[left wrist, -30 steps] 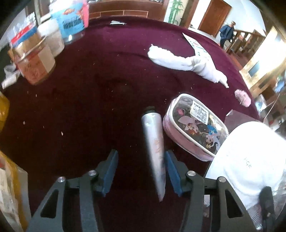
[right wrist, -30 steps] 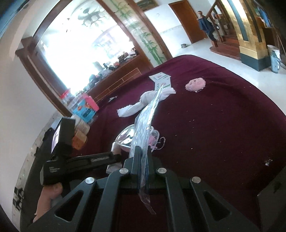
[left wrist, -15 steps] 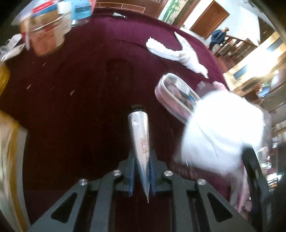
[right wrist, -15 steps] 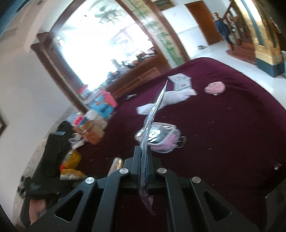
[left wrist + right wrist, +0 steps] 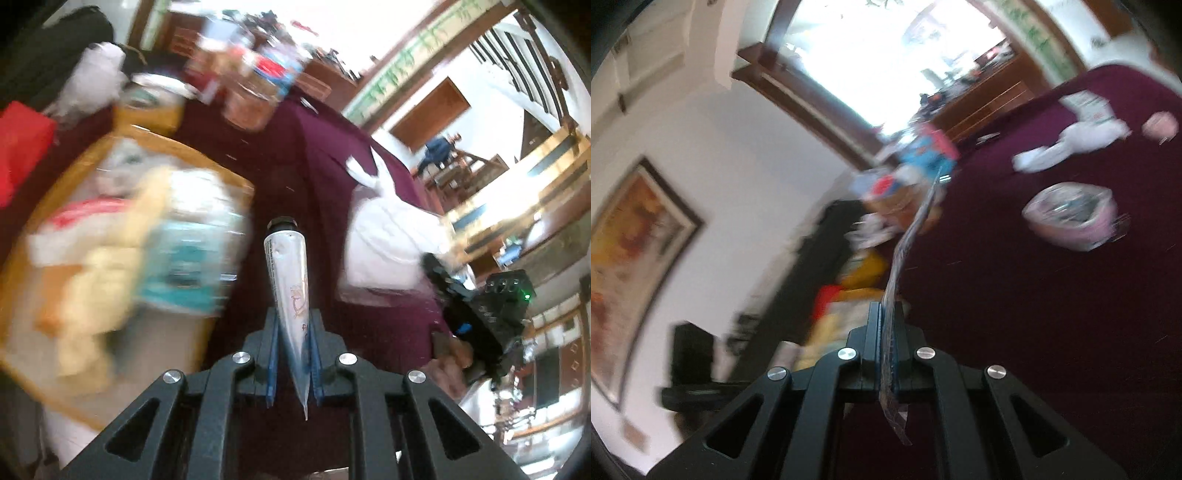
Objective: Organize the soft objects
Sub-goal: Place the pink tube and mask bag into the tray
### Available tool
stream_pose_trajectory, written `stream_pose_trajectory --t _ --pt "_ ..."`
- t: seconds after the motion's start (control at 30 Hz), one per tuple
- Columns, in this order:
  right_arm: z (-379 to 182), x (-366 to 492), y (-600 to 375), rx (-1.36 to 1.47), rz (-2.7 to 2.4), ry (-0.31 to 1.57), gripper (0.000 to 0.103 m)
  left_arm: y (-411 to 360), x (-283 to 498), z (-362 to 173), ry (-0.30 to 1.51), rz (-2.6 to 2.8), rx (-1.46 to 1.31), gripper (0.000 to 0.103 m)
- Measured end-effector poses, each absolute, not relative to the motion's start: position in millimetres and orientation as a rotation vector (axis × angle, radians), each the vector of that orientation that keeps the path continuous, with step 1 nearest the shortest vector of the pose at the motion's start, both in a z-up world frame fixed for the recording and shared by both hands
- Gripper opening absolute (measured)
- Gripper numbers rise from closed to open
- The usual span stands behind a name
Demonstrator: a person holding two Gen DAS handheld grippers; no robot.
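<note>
Your L gripper fingers clenched on silver tube, cap fwd, above maroon tabletop. R gripper fingers clamped on clear plastic bag w/ white cloth. Pink pouch farther out on tabletop; beyond it white towel. Blurry.

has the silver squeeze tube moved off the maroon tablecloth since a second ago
Yes. The silver squeeze tube, clamped in the left tool, has been lifted off the maroon tablecloth and swung left toward the yellow-rimmed box.

home: staircase, framed painting
</note>
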State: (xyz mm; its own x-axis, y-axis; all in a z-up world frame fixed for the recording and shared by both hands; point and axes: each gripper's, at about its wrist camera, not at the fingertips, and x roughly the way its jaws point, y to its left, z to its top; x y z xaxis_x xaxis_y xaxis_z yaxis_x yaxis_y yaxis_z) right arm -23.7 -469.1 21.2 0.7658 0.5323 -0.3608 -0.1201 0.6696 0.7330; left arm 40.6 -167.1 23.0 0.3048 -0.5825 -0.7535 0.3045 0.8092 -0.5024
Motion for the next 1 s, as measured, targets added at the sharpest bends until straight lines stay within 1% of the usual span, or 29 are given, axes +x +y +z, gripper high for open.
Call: stream_pose_trajectory --t 0.1,0.27,0.47,0.63,0.87,0.97,1.0 --pt "39.9 -16.2 -428.3 0.778 0.491 0.599 0.004 -125.6 33.2 30.2 1.076 -0.541 -0.286 0.013" --pt "54.9 17.6 -361.0 0.725 0.537 0.637 0.004 -91.7 35.2 20.0 1.072 -0.506 -0.267 0.013" --pt "27.5 65.9 -313.3 0.801 0.565 0.736 0.004 -81.1 37.9 -0.7 1.105 -0.529 -0.216 0.014" --pt "6.8 96.6 -292.8 0.855 0.522 0.794 0.004 -76.2 35.5 -16.8 1.141 -0.558 -0.183 0.014" --pt "-23.1 131.2 -274.0 0.845 0.415 0.901 0.005 -89.2 36.0 -28.0 1.148 -0.580 -0.106 0.015" --pt "-32.1 140.3 -265.1 0.801 0.382 0.952 0.010 -91.3 37.7 -33.5 1.147 -0.574 -0.100 0.018" --pt "-33.7 142.0 -263.1 0.779 0.376 0.969 0.018 -91.8 38.4 -35.5 1.147 -0.565 -0.100 0.022"
